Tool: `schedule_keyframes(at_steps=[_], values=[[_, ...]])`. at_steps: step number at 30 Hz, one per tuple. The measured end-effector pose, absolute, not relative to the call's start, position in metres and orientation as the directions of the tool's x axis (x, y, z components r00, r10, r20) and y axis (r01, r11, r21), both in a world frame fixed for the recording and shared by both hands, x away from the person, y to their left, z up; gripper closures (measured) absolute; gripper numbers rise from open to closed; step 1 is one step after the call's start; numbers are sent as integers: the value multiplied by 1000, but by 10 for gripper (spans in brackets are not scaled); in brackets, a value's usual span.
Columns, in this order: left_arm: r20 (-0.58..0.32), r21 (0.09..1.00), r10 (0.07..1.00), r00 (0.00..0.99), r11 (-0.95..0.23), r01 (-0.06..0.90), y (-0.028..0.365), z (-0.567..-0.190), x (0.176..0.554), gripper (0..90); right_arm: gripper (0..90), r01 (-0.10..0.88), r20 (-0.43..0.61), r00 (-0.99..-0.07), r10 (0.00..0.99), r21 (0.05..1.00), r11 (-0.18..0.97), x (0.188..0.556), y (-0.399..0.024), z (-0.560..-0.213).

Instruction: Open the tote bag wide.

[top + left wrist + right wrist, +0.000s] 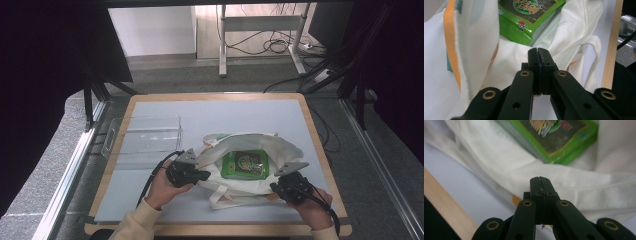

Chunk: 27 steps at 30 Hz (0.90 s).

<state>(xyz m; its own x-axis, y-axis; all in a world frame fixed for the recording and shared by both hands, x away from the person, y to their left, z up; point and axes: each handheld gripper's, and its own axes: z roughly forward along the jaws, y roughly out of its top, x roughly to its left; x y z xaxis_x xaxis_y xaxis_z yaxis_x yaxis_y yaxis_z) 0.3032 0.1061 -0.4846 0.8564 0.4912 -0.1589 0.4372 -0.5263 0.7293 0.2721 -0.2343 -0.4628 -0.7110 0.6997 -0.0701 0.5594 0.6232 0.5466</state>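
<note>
Left gripper (pixel 199 175), fingers pinched together and holding nothing, at the white tote bag's (pixel 285 150) 9 o'clock edge; green snack packet (pixel 245 165) inside mid-desk; right gripper (pixel 276 187), likewise empty, at 5 o'clock – packing step, next: open fingers and grasp the rim

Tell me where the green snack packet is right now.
In the high view, the green snack packet lies in the open mouth of the white tote bag, right of the table's centre, between the two hand-held grippers.

Table inventory, by count
One white tote bag (pixel 250 150), one green snack packet (pixel 245 165), one clear acrylic tray (pixel 145 135), two grippers.
</note>
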Motion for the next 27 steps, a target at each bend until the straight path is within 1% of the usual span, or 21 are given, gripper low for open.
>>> schedule_keyframes(at_steps=[4,9,15,19,23,25,27], values=[[-158,725,492,856,-531,439,105,-486,303,895,891,550,-76,-710,700,561,618,282,-230,-458],[-156,724,490,858,-534,437,104,-486,303,894,891,562,-64,-719,692,533,633,299,-220,-464],[-161,722,493,855,-531,442,104,-487,303,894,892,572,-32,-741,670,493,656,290,-222,-471],[-163,722,492,855,-531,443,104,-487,303,895,892,573,-22,-743,669,498,651,284,-227,-474],[-164,722,494,854,-530,445,104,-487,303,895,892,563,-36,-747,664,496,660,285,-225,-475],[-170,720,498,850,-526,452,105,-487,303,894,892,554,-39,-750,661,510,659,286,-225,-472],[-171,720,498,850,-526,453,105,-488,304,894,891,546,-16,-756,654,534,645,286,-225,-469]])
